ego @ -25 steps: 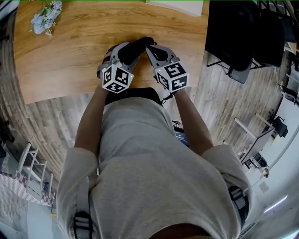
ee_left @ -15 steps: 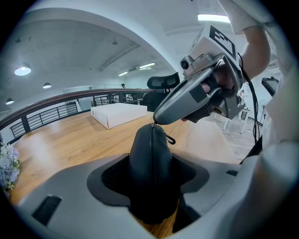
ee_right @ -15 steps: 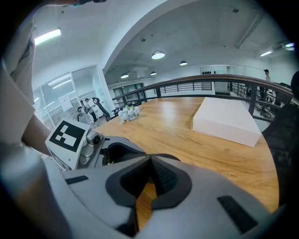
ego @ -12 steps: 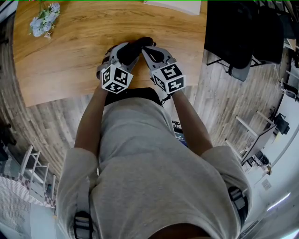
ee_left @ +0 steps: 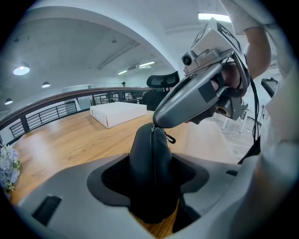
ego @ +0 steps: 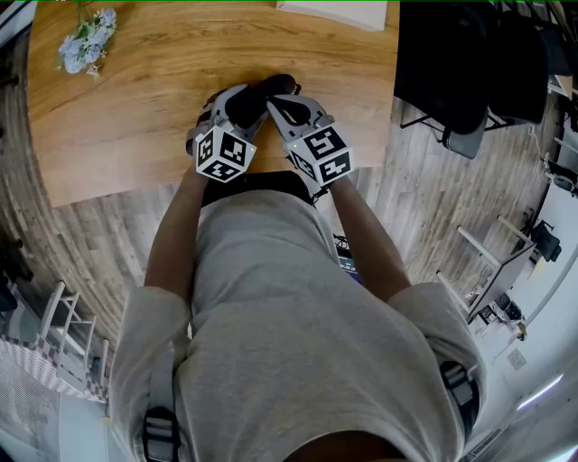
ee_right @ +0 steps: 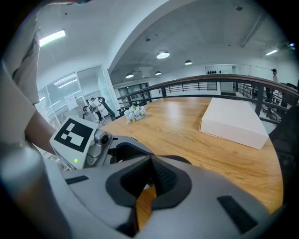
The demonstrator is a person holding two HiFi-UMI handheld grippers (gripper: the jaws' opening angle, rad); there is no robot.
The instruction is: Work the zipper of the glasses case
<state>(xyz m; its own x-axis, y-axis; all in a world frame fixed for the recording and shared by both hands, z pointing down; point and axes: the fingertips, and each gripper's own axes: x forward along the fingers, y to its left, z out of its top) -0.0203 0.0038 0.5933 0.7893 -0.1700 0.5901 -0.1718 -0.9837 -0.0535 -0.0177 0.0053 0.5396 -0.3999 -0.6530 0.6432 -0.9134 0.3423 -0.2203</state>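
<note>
The glasses case (ee_left: pixel 150 156) stands on end at the near edge of the wooden table (ego: pixel 135 108), right in front of the person. The left gripper (ee_left: pixel 152 179) grasps it, a pad pressed on either side of its lower part. Its zip (ee_left: pixel 153 154) runs straight up the side facing that gripper's camera.

The right gripper (ee_right: pixel 150 173) is clenched, jaws together. Seen from the left gripper's view, its tip sits at 12 o'clock on the case, right on the top end of the zip. A bit of metal slider shows there, and a small black loop (ee_left: pixel 169 138) hangs just beside it at 1 o'clock. Whether the jaws actually pinch the pull I cannot tell, as the tip itself covers that spot.

From the head view, the two gripper bodies and their marker cubes cover most of the case, leaving only its dark top showing between them. In the right gripper's view its own closed jaws block the case, and the left gripper fills the 9 o'clock side.

Further out on the table, well apart from the case, lie a small bunch of pale flowers (ego: pixel 86 38) at 10 o'clock and a white box (ego: pixel 339 11) at 1 o'clock. A black chair (ego: pixel 470 63) stands off the table at 2 o'clock
</note>
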